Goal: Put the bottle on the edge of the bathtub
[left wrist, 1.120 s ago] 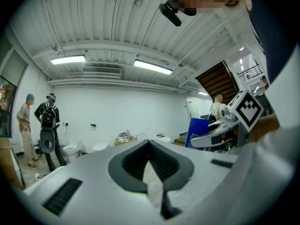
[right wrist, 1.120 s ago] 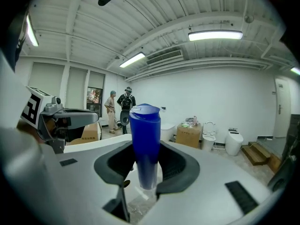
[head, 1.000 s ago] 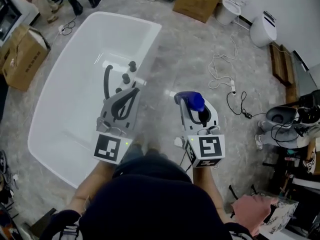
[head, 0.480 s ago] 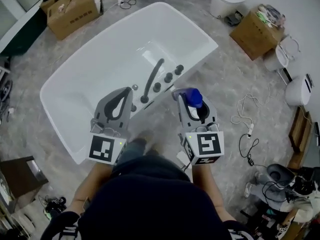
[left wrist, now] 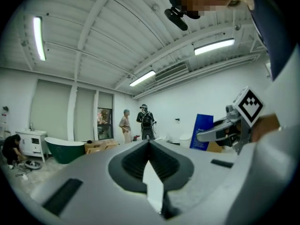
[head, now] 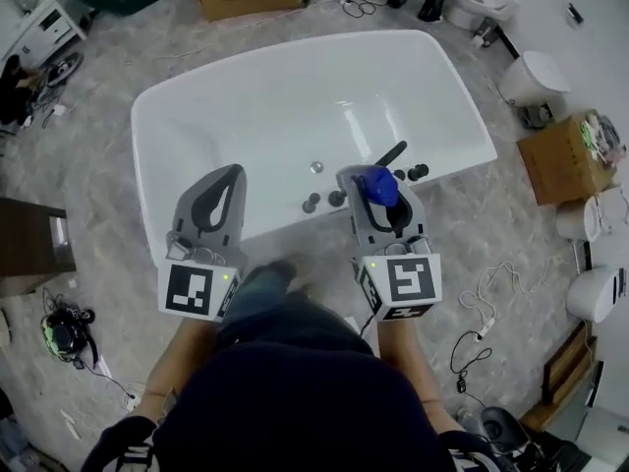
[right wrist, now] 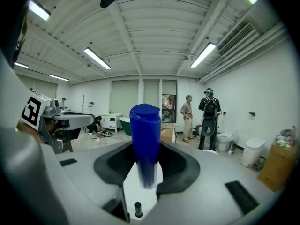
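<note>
Bottle (right wrist: 145, 130) (blue, standing upright) sitting clamped in right tongs (head: 374, 181), pads pressing on its sides. Right tongs hanging over near rim of bathtub (head: 462, 101), just beside black knobs (head: 311, 205); whether bottle is touching rim, cannot tell. Left tongs (head: 230, 172) pinched together, gripping nothing, hovering over same rim, apart from knobs on their left. Both tongs pointing toward tub, side by side. Two people (right wrist: 187, 116) standing far off across room.
</note>
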Demonstrator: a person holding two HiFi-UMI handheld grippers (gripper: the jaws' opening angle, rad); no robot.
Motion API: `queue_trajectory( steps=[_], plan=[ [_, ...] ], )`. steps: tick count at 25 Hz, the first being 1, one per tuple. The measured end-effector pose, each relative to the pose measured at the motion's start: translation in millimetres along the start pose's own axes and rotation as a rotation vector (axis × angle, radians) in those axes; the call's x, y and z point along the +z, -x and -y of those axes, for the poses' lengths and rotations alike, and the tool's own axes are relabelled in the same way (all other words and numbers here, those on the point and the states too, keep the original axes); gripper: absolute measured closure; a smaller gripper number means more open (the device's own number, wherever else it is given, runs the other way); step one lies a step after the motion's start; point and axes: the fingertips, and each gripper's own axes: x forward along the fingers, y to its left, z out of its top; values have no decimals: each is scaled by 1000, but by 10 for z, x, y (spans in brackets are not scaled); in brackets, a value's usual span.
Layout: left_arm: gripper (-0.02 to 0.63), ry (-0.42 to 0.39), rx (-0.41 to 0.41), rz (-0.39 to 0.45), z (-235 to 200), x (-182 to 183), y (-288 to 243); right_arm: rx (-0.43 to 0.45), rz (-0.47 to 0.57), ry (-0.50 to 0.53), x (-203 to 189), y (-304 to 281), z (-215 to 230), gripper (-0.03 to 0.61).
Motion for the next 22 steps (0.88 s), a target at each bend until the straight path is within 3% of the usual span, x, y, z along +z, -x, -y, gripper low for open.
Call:
queue_trajectory(
  steps=[9, 22],
  plan=[
    [612, 17, 152, -31, -642, -188, 334, 154, -15, 41, 86, -507, -659, 419],
    [612, 52, 160, -53, -777, -358, 198, 196, -77, 57, -171, -823, -816, 419]
  ],
)
